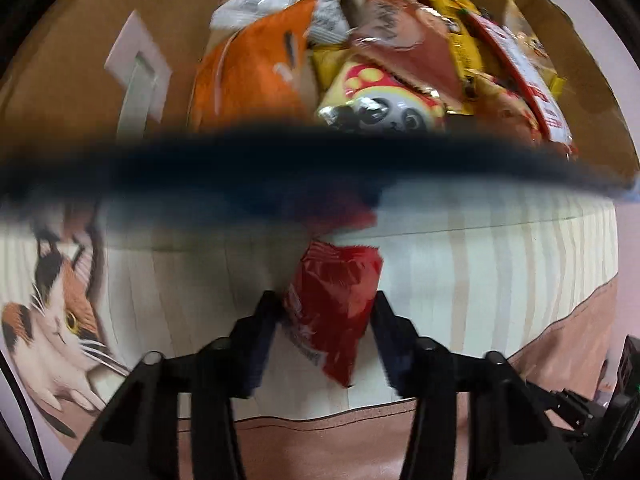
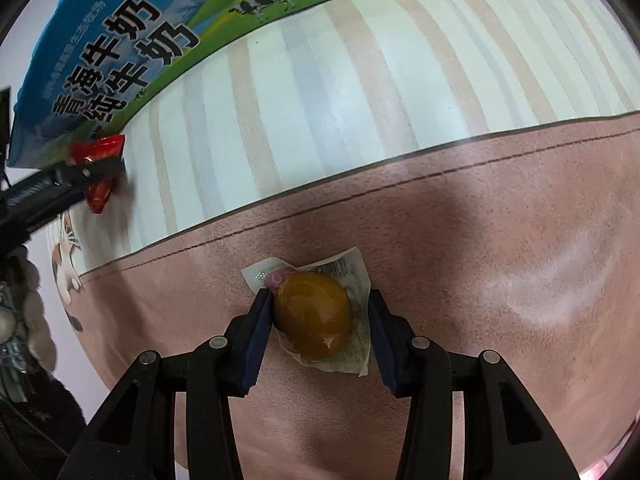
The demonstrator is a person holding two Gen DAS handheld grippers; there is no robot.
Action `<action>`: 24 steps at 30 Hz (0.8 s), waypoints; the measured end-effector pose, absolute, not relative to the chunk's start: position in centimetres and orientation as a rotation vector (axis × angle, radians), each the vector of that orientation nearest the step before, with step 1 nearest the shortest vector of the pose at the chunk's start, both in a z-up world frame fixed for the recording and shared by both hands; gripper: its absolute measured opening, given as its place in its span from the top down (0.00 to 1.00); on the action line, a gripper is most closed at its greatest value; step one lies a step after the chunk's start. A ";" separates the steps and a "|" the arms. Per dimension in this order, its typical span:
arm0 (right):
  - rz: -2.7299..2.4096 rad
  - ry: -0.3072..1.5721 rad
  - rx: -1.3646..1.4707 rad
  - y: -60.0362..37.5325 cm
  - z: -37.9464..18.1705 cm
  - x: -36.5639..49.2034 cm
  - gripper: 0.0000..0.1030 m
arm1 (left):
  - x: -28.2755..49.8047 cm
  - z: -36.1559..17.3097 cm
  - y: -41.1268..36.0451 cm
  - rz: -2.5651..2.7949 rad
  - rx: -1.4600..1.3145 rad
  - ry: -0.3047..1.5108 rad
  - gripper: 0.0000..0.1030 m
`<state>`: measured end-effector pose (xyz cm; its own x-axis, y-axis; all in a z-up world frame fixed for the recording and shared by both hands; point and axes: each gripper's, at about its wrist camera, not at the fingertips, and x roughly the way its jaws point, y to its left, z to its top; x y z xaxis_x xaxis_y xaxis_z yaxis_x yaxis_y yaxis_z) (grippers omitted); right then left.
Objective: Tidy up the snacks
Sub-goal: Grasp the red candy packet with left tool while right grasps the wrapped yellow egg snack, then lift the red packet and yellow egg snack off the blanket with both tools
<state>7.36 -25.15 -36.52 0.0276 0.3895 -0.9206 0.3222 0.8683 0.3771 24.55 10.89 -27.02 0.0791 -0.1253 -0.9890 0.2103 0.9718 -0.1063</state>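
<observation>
My left gripper is shut on a red snack packet and holds it just in front of the near wall of a cardboard box. The box is full of snack bags, among them an orange bag and a panda-print packet. In the right wrist view the same red packet shows in the left gripper beside the box's blue and green milk-print side. My right gripper straddles a yellow jelly cup on its wrapper; the left pad touches it, the right pad stands slightly off.
The striped cream and pink mat covers the table, with a cat picture at its left. A dark blurred edge of the box crosses the left wrist view. Black gear sits at the far right.
</observation>
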 end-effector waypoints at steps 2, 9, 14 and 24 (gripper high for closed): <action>0.066 1.569 0.554 -25.2 -36.1 7.4 0.52 | 24.0 -26.7 11.2 -0.256 0.038 1.474 0.60; 0.124 1.605 0.526 -23.6 -36.4 7.5 0.52 | 18.0 -26.2 12.3 -0.291 -0.015 1.530 0.61; 0.164 1.636 0.453 -22.0 -37.2 6.9 0.52 | 11.9 -28.9 11.8 -0.331 -0.027 1.651 0.61; 0.182 1.688 0.396 -19.7 -39.1 8.8 0.50 | 13.1 -33.0 12.8 -0.280 -0.048 1.733 0.60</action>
